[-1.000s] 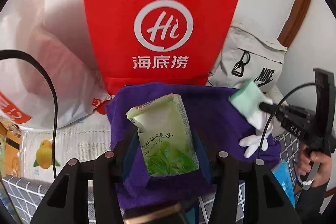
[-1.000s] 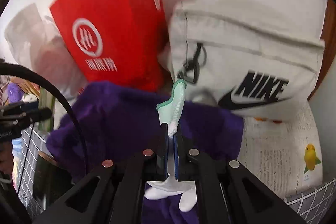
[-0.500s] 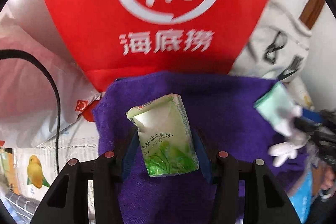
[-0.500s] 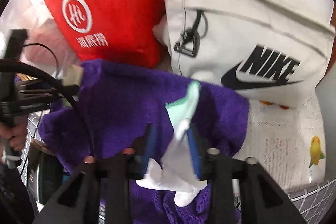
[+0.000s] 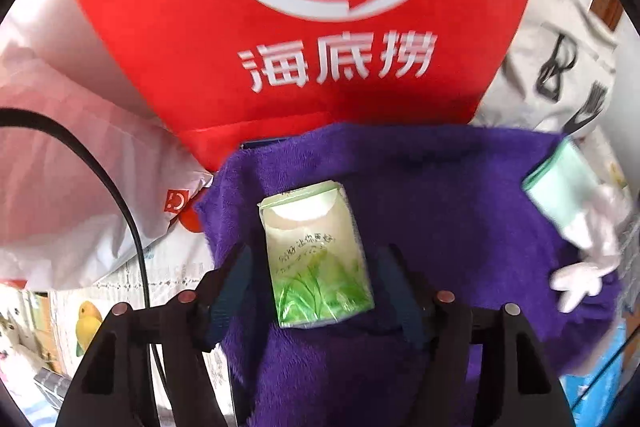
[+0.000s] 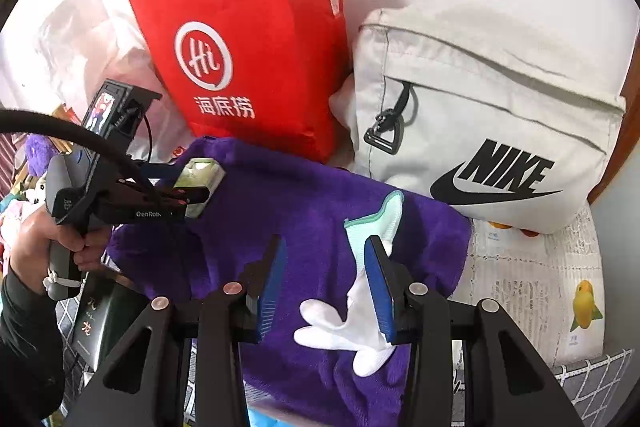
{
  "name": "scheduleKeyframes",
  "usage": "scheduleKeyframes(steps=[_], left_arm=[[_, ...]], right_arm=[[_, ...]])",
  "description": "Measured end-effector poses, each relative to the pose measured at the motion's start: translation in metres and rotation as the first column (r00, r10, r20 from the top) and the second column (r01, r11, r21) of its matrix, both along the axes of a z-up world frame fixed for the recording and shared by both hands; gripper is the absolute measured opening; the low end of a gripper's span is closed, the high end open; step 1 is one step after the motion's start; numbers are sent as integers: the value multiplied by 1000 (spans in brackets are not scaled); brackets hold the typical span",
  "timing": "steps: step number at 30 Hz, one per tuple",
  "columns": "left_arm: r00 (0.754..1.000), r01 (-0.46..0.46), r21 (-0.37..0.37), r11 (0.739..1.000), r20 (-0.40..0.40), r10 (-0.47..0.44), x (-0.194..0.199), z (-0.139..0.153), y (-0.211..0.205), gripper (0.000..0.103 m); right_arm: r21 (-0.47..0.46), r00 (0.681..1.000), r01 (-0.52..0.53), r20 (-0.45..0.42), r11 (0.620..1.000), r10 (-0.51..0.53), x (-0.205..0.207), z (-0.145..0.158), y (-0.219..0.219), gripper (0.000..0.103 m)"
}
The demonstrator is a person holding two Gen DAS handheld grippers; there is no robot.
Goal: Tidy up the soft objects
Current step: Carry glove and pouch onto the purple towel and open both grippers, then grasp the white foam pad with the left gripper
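A purple towel (image 5: 440, 211) (image 6: 304, 215) lies spread in front of the bags. A green tissue pack (image 5: 316, 255) lies on it between the spread fingers of my left gripper (image 5: 316, 287), which no longer clamp it; it also shows in the right wrist view (image 6: 200, 179). A white glove with a mint cuff (image 6: 368, 291) lies on the towel, against the right finger of my open right gripper (image 6: 326, 283). The glove also shows in the left wrist view (image 5: 576, 219).
A red paper bag (image 5: 304, 19) (image 6: 248, 55) stands behind the towel. A white Nike bag (image 6: 488, 131) leans to its right. A translucent plastic bag (image 5: 80, 167) lies left. A patterned cloth with fruit prints (image 6: 560, 287) covers the surface at right.
My right gripper has opened and let the glove drop onto the towel. My left gripper moved closer to the red bag and its fingers have spread off the tissue pack.
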State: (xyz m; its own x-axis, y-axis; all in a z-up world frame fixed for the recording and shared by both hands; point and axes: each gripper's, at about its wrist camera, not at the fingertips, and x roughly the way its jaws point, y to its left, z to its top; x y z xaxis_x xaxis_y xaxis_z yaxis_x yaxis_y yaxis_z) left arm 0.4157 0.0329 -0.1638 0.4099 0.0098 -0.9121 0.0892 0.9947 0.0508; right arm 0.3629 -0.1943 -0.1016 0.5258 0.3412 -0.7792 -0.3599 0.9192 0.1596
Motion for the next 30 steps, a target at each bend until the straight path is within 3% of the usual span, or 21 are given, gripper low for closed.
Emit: scheduleKeyframes(steps=[10,17,24,30], left_arm=[[991,34,-51,998,131,-27,-80,67,12,65],[992,7,-96,995,123,5,-162,89,26,65],[997,-35,-189,981,62,47,-232,61,25,68],[989,-146,-248,958,-46,138,-271,15,20,70]], right_arm=[[-27,996,-56,65,998,58,-51,33,16,47],[-11,995,-68,79,998,68,-116,46,16,51],[26,996,-71,58,997,69,-185,40,6,54],[65,998,-61,19,996,60,-235,28,-11,54]])
